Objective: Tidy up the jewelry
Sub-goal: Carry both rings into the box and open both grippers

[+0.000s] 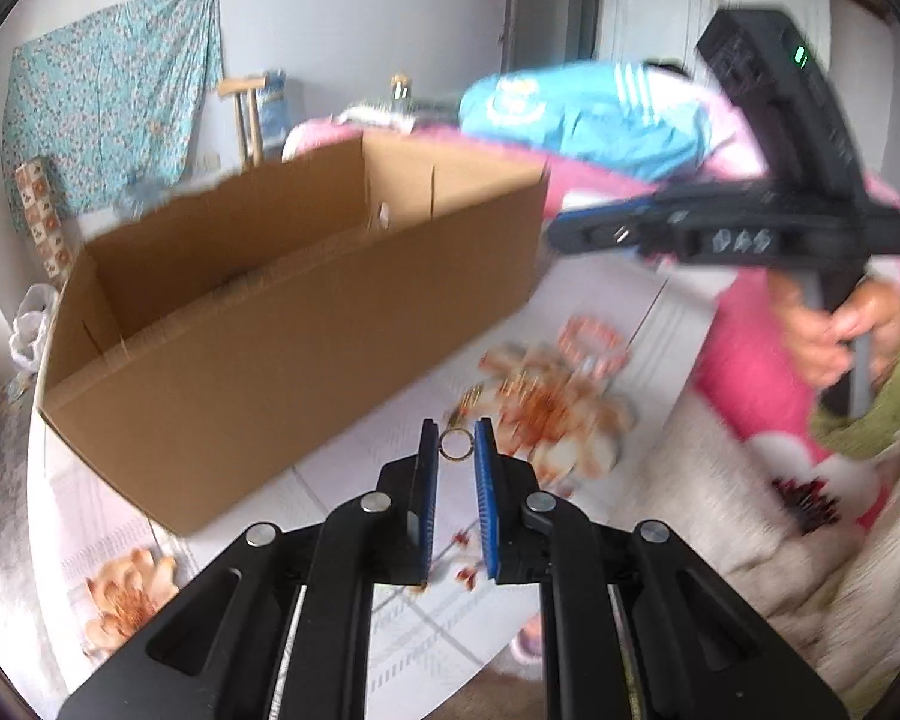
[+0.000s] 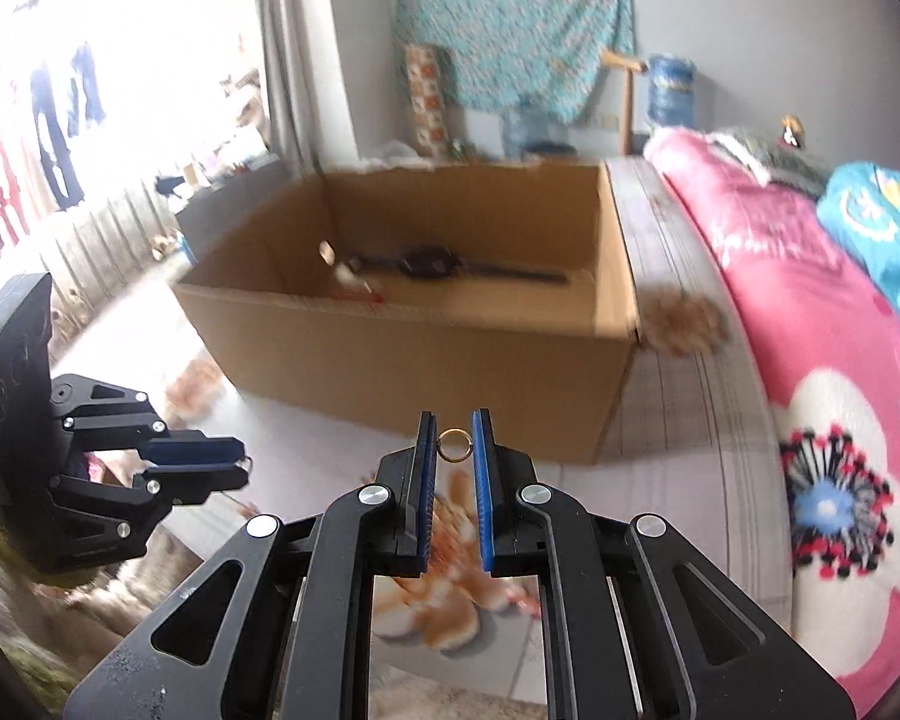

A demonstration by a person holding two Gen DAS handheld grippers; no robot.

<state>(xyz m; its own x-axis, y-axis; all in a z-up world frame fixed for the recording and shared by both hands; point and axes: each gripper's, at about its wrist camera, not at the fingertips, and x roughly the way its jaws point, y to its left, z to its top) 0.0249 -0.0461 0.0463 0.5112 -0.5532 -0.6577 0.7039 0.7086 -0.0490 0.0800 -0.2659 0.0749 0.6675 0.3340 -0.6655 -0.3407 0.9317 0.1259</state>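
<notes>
In the left wrist view my left gripper (image 1: pixel 455 429) is shut on a small gold ring (image 1: pixel 455 457), pinched upright between the blue pads above the flowered bedspread. The right wrist view shows my right gripper (image 2: pixel 453 423) shut on a second gold ring (image 2: pixel 453 459) in the same way. Both hang in front of an open cardboard box (image 1: pixel 270 330) (image 2: pixel 420 360). A black wristwatch (image 2: pixel 432 261) and some small pieces lie inside the box. More gold jewelry (image 1: pixel 468 405) lies on the bedspread just past the left ring. The right gripper (image 1: pixel 555 234) shows at upper right, the left gripper (image 2: pixel 243 468) at lower left.
A pink flowered quilt (image 2: pixel 810 360) and a blue cloth (image 2: pixel 882 228) lie to the right of the box. A brown furry thing (image 2: pixel 684 324) sits at the box's right corner. A hand (image 1: pixel 834 330) grips the right tool's handle. A white plastic bag (image 1: pixel 30 324) lies left of the box.
</notes>
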